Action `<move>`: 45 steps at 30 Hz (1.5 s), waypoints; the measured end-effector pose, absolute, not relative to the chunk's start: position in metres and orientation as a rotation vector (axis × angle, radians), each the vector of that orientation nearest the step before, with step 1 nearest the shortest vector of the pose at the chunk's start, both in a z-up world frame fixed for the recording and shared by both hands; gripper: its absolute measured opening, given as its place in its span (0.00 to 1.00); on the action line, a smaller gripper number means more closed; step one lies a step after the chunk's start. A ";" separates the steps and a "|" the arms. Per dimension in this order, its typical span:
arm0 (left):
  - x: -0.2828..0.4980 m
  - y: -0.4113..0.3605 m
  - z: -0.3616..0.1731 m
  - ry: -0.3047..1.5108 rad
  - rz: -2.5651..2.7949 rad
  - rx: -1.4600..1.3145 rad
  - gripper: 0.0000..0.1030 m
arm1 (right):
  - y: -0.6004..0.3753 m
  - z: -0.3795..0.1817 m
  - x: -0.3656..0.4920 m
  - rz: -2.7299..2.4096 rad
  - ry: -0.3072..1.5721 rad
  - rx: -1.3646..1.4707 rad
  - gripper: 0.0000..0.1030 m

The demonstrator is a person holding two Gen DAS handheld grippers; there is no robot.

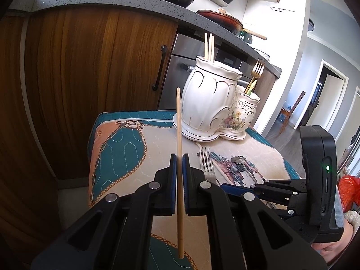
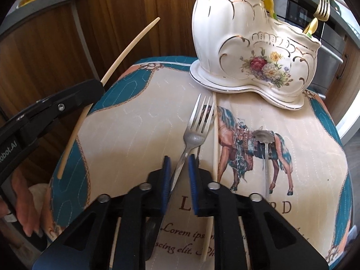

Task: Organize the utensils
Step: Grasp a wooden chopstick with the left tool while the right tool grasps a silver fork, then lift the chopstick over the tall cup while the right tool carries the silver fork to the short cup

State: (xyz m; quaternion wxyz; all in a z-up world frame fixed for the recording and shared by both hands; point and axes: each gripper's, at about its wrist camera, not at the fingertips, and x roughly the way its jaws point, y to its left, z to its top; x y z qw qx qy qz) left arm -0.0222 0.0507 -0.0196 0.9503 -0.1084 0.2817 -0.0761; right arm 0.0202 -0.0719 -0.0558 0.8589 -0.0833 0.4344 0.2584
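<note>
Left gripper [image 1: 179,164]: pads closed on a bamboo chopstick [image 1: 178,121], pinched near its middle and held upright above the cloth.
Right gripper [image 2: 179,164]: pads a little apart, astride the neck of a steel fork [image 2: 195,123]; I cannot tell whether they touch it.
Chopstick handling: light, stiff and smooth, so it may pivot in a mid-length pinch; a grip nearer the thick end should steady it, by my judgement.
Fork handling: heavier, rigid and slick, lying flat on the cloth; the narrow neck looks the surest hold.
Second chopstick [image 2: 215,135]: lies on the cloth just beside the fork, on its right.
Small spoon [image 2: 265,148]: flat on the horse print, apart from the fork.
Ceramic holder [image 2: 247,45]: fragile, two wells; chopsticks [image 1: 209,45] stand in the tall one, a gold fork [image 1: 257,69] in the low one.
Quilted cloth [image 2: 135,112]: soft under everything.
</note>
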 end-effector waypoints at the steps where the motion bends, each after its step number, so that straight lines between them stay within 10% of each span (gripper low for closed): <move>1: -0.022 0.051 -0.020 0.574 -0.156 -0.220 0.05 | -0.076 -0.055 0.020 0.543 0.911 -0.171 0.14; 45: -0.009 0.043 0.048 0.377 -0.246 -0.229 0.05 | -0.213 0.060 0.050 0.522 0.317 0.201 0.06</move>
